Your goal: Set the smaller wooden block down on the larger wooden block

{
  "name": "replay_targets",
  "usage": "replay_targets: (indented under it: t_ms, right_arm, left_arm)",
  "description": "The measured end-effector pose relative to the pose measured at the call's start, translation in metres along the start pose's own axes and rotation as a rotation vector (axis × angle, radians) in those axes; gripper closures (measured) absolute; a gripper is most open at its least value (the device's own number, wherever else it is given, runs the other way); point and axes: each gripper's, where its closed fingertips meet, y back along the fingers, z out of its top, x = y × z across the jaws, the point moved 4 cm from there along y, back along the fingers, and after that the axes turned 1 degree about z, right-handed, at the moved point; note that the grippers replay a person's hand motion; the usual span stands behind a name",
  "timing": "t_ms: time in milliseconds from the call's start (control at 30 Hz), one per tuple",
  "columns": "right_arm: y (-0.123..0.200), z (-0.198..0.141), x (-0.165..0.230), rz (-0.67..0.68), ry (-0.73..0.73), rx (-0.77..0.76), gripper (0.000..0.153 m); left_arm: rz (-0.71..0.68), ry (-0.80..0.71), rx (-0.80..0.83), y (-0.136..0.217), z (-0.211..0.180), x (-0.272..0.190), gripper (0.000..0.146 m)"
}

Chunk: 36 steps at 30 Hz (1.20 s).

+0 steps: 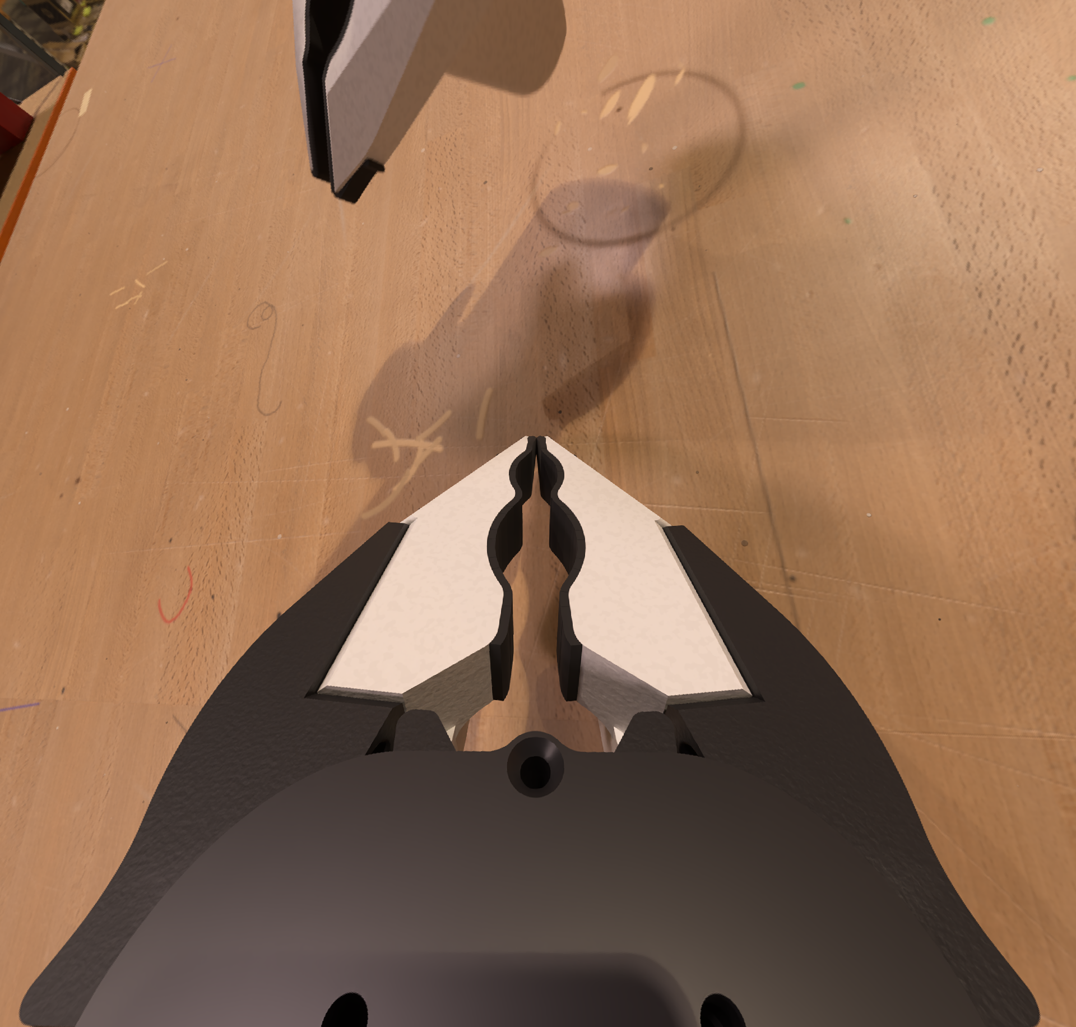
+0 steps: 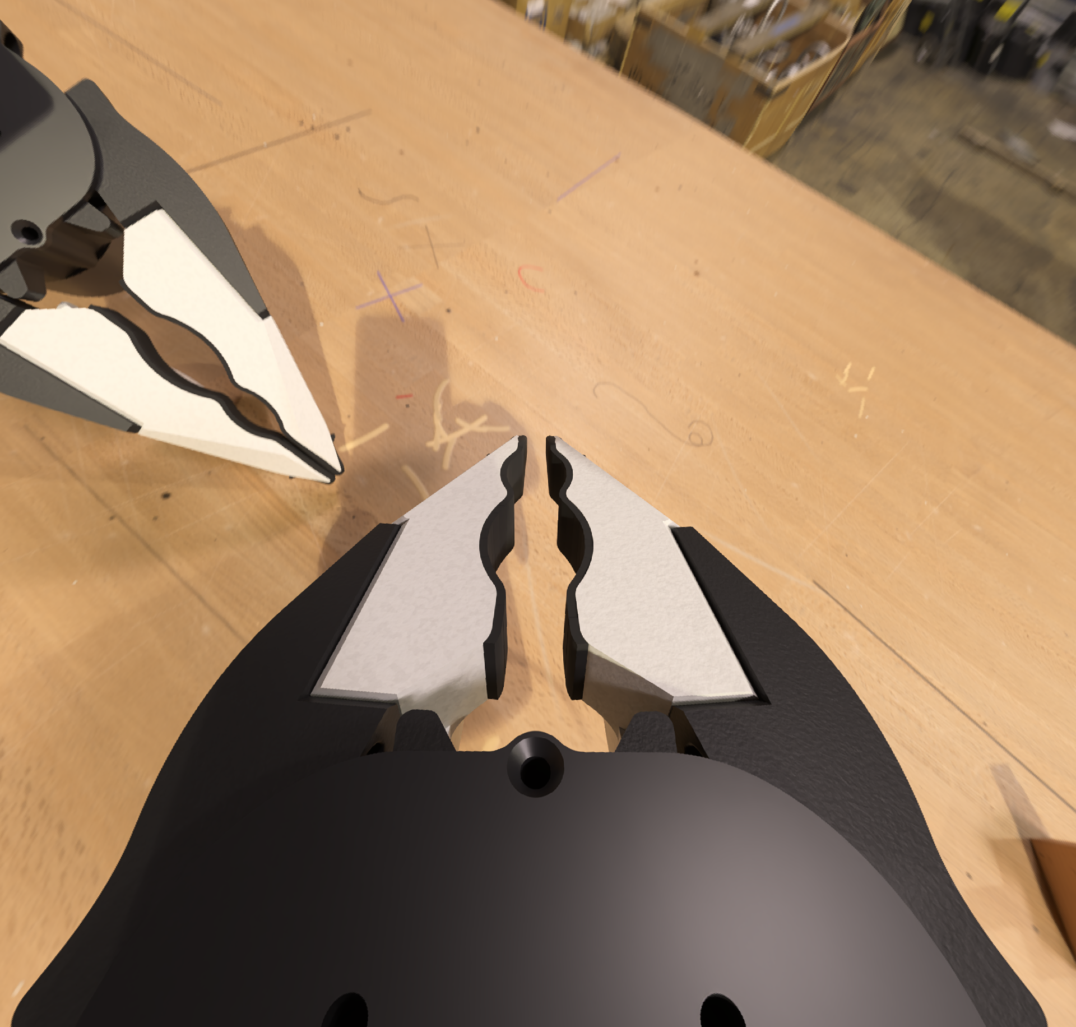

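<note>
No block shows whole in either view. A brown wooden piece (image 2: 1057, 906) is cut off at the bottom right corner of the right wrist view; I cannot tell which block it is. My left gripper (image 1: 535, 440) is shut and empty, tips touching, above the wooden table (image 1: 174, 475). It also shows in the right wrist view (image 2: 333, 473), at the left and close to my right gripper. My right gripper (image 2: 536, 440) is empty, with its jaws a narrow gap apart. It also shows at the top of the left wrist view (image 1: 349, 181).
The table (image 2: 757, 358) bears pencil marks, scratches and a ring stain (image 1: 640, 154). Its far edge (image 2: 815, 183) runs diagonally across the upper right of the right wrist view. Beyond it are cluttered boxes (image 2: 757, 20) on the floor. Another table edge (image 1: 35, 172) shows in the left wrist view.
</note>
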Motion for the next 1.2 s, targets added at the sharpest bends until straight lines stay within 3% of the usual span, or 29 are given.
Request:
replay_targets:
  t_ms: [167, 367, 633, 767, 900, 1067, 1200]
  right_arm:
    - [-0.005, 0.000, 0.013, 0.015, -0.004, -0.144, 0.144]
    - [-0.001, -0.001, 0.009, -0.083, 0.081, -0.283, 0.138]
    - [-0.002, -0.001, 0.019, -0.034, 0.149, -0.347, 0.135]
    - [-0.001, -0.001, 0.020, -0.015, 0.141, -0.358, 0.135]
    - [-0.001, -0.001, 0.021, 0.005, 0.139, -0.366, 0.135]
    - [-0.001, 0.000, 0.026, 0.035, 0.159, -0.368, 0.135]
    - [-0.002, 0.000, 0.029, 0.048, 0.170, -0.365, 0.135]
  left_arm:
    - [0.031, -0.008, 0.003, 0.000, -0.001, 0.001, 0.146]
    - [0.202, 0.034, 0.030, 0.004, -0.005, 0.013, 0.146]
    - [0.415, 0.230, -0.136, 0.052, 0.026, 0.031, 0.146]
    - [0.490, 0.390, -0.137, 0.105, 0.037, 0.023, 0.146]
    - [0.646, 0.575, -0.238, 0.184, 0.031, 0.004, 0.146]
    - [0.851, 0.881, -0.232, 0.278, -0.013, -0.016, 0.142]
    - [0.961, 1.111, -0.133, 0.323, -0.062, -0.028, 0.135]
